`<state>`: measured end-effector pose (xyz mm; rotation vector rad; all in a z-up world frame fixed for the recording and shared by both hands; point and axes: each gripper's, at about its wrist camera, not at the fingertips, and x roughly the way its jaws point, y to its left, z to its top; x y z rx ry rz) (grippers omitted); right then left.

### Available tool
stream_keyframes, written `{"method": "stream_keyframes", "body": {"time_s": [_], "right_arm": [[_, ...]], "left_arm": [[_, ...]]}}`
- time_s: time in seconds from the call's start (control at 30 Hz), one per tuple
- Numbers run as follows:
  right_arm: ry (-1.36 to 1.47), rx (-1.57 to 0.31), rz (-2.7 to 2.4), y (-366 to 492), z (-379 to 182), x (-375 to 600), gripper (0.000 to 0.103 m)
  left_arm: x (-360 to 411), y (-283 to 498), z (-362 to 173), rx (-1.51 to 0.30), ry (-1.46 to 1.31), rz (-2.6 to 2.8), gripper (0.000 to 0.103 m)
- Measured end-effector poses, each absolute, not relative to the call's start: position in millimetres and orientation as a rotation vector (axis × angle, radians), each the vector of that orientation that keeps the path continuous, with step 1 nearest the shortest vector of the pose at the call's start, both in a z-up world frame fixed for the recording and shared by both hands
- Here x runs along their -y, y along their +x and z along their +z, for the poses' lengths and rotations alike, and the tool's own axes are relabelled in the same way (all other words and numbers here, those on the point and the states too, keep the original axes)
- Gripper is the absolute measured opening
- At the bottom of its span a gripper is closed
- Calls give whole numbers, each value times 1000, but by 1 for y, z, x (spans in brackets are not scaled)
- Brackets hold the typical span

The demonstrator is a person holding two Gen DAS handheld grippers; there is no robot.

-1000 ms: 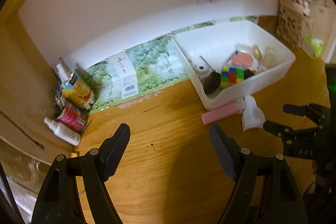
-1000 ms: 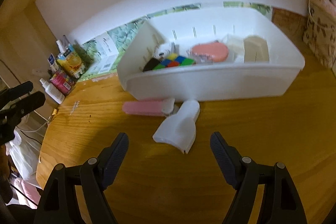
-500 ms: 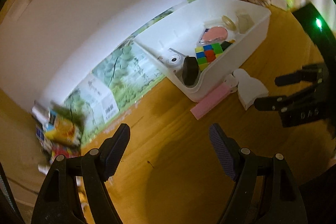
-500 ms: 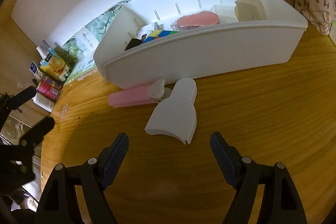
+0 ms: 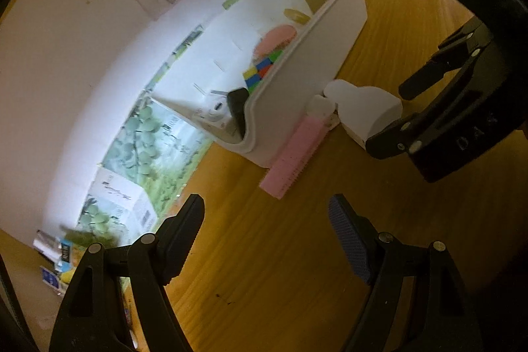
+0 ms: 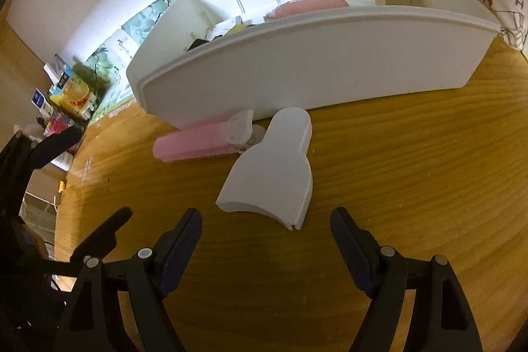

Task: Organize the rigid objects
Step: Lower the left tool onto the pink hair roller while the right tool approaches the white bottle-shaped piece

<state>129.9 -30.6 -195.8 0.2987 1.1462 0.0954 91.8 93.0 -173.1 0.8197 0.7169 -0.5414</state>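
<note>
Two open grippers hovered over a wooden table, both holding nothing.

A white bottle-shaped plastic piece (image 6: 275,167) lay flat on the orange-brown wooden table (image 6: 396,187), narrow neck pointing far toward the white plastic bin (image 6: 297,65), wide end near the right gripper (image 6: 265,233), whose jaws stood wide apart. Left of it, a pink flat comb-like bar (image 6: 193,142) lay along the bin's near wall. The left gripper (image 5: 264,233) gaped likewise. A white wall stood behind.

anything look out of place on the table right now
Two things lie loose on the wooden table just outside the white bin: a pink comb-like piece against its front wall and a white flared plastic piece on its side. The other small items sit inside the bin.
</note>
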Motion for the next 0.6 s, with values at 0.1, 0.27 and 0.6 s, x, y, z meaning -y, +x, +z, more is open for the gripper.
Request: {"method": "stream_keyframes", "body": {"time_s": [0.1,0.27,0.6], "right_arm": [[278,-1146,101,130,-198,27,81],[241,-1128,106,133,-197,22,81],[169,-1098,120,143,-198,12,80]], "left_arm": [[-92,96,-178,-736,831,-559,80],[-89,101,-184,-761,846,-601,80],[-80,114,-199,-812,839,-626,80]]}}
